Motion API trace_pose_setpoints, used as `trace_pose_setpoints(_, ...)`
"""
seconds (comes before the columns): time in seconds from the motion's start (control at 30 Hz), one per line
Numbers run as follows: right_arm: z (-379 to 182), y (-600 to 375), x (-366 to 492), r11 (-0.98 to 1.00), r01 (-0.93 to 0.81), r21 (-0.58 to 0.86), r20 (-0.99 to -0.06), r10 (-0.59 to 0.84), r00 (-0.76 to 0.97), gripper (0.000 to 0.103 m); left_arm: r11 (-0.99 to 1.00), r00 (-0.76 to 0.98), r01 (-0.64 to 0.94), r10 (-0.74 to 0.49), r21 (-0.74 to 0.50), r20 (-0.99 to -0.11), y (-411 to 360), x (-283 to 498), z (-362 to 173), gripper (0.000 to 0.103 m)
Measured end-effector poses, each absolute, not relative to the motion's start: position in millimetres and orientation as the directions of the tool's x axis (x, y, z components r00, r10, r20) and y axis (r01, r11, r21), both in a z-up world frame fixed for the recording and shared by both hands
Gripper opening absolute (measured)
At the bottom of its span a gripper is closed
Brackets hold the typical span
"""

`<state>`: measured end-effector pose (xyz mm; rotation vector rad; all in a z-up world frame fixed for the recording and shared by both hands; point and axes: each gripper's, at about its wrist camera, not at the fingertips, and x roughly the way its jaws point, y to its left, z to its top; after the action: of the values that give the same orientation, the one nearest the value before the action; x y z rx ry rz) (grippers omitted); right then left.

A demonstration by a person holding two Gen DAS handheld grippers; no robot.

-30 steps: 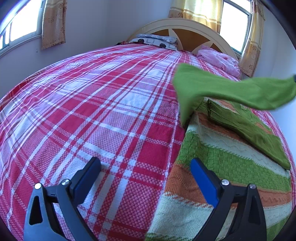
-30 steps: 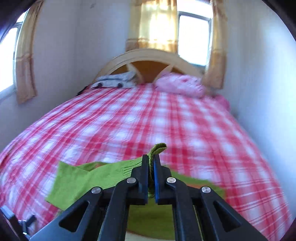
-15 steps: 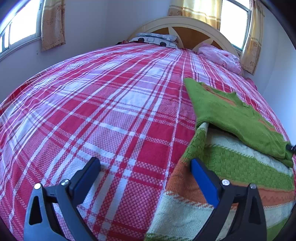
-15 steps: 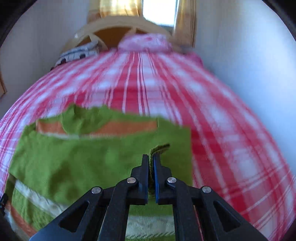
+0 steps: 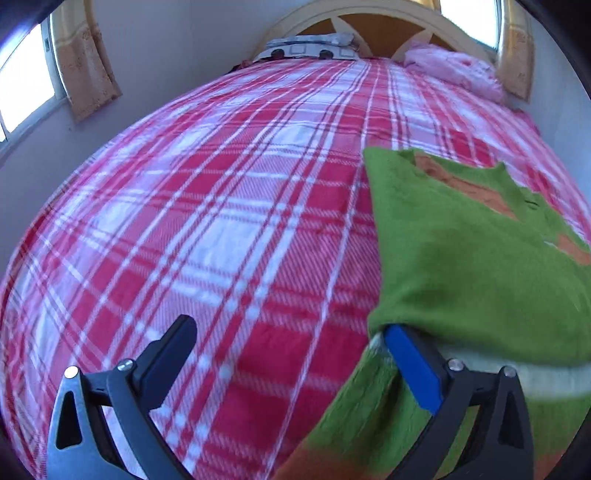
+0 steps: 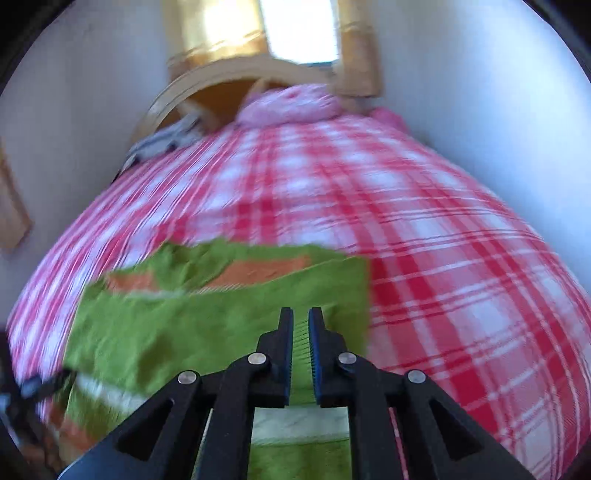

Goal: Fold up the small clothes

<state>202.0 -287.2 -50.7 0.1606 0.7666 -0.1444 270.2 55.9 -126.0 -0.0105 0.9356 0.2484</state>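
While the green, orange and cream striped sweater lies folded on the red plaid bedspread, our right claw is opening just above it, nothing pinched between its jaws. Our left claw stands spread wide at the sweater's edge, empty.

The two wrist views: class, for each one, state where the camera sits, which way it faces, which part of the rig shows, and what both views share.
Left wrist: sits on the left gripper, facing down the bed toward the headboard; its wide-open fingers show.
Right wrist: sits on the right gripper, facing the same way over the green sweater; its fingers show, jaws just opening, nothing clamped.
Shared: plaid bedspread, sweater, pink pillow, headboard.
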Motion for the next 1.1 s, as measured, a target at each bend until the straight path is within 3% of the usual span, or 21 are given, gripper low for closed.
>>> trace_pose_setpoints(0.2, -107, -280, 218, 0.979, 0.177, 0.105, -0.772, -0.032, 0.635, 0.009, 0.909, 0.508, -0.407, 0.308, 0.091, -0.804, 103, 262, -133, 0.103)
trace_pose_setpoints(0.27, -108, -280, 216, 0.98, 0.167, 0.109, -0.76, -0.026, 0.649, 0.009, 0.892, 0.526, -0.449, 0.208, -0.061, -0.825, 130, 258, -135, 0.103)
trace_pose_setpoints(0.3, -108, -280, 216, 0.979, 0.167, 0.117, -0.76, -0.02, 0.65, 0.009, 0.895, 0.531, -0.441, 0.205, -0.061, -0.822, 132, 258, -133, 0.103)
trace_pose_setpoints(0.47, -95, -285, 207, 0.974, 0.172, 0.147, -0.76, 0.0, 0.65, 0.009, 0.96, 0.553, -0.278, 0.155, -0.007, -0.818, 125, 246, -120, 0.103)
trace_pose_setpoints(0.67, -37, -270, 120, 0.972, 0.062, 0.225, -0.644, 0.101, 0.758, 0.009, 0.999, 0.677, -0.041, 0.022, -0.008, -0.736, 133, 180, -95, 0.103)
trace_pose_setpoints(0.7, -34, -268, 105, 0.972, 0.051, 0.229, -0.641, 0.111, 0.759, 0.011, 1.0, 0.685, -0.006, 0.001, -0.004, -0.729, 135, 169, -92, 0.103)
trace_pose_setpoints(0.77, -32, -267, 68, 0.971, 0.045, 0.234, -0.646, 0.12, 0.754, 0.025, 0.998, 0.7, 0.064, -0.037, 0.011, -0.713, 140, 148, -87, 0.103)
trace_pose_setpoints(0.83, -34, -269, 37, 0.966, 0.058, 0.253, -0.644, 0.124, 0.755, 0.057, 0.991, 0.708, 0.133, -0.095, 0.0, -0.7, 143, 124, -84, 0.103)
trace_pose_setpoints(0.97, -39, -274, -20, 0.951, 0.054, 0.304, -0.639, 0.161, 0.752, 0.059, 0.973, 0.683, 0.224, -0.196, -0.055, -0.703, 149, 90, -85, 0.103)
trace_pose_setpoints(1.1, -45, -274, -69, 0.962, 0.059, 0.266, -0.672, 0.141, 0.727, 0.059, 0.957, 0.651, 0.284, -0.237, -0.059, -0.721, 145, 53, -95, 0.103)
